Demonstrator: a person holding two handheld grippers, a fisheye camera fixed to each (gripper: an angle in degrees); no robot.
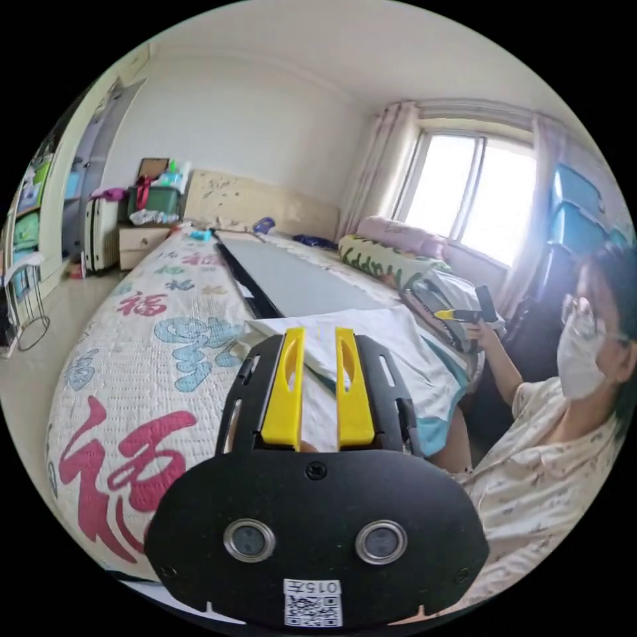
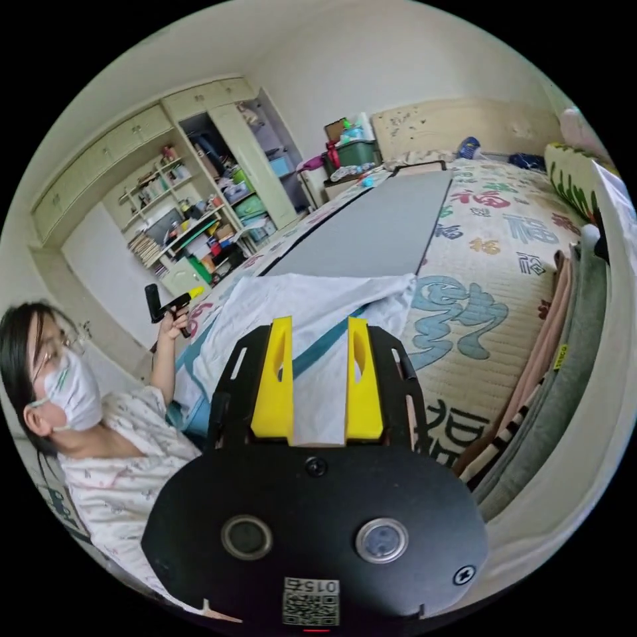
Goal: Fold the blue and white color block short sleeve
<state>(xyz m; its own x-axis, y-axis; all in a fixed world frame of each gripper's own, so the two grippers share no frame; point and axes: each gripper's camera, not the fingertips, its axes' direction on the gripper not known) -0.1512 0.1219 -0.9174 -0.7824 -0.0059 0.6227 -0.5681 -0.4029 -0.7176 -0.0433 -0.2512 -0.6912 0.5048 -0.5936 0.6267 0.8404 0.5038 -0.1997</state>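
The blue and white short sleeve [image 1: 398, 352] lies spread on the bed's near end, white side up, with a light blue hem hanging over the edge. In the right gripper view the shirt [image 2: 298, 305] shows a teal band across it. My left gripper [image 1: 320, 332] hovers over it, jaws apart, with only cloth seen beyond the gap. My right gripper [image 2: 320, 322] is likewise open above the shirt. Each one also appears held up in a person's hand: the right gripper [image 1: 464, 313] and the left gripper [image 2: 174, 302].
A long grey board [image 2: 378, 232] lies along the bed on a patterned bedspread [image 1: 133, 371]. A stack of folded clothes [image 2: 551, 371] sits beside the shirt. A rolled quilt [image 1: 385, 259] lies by the window. Open shelves [image 2: 192, 225] stand behind the seated person [image 2: 99, 451].
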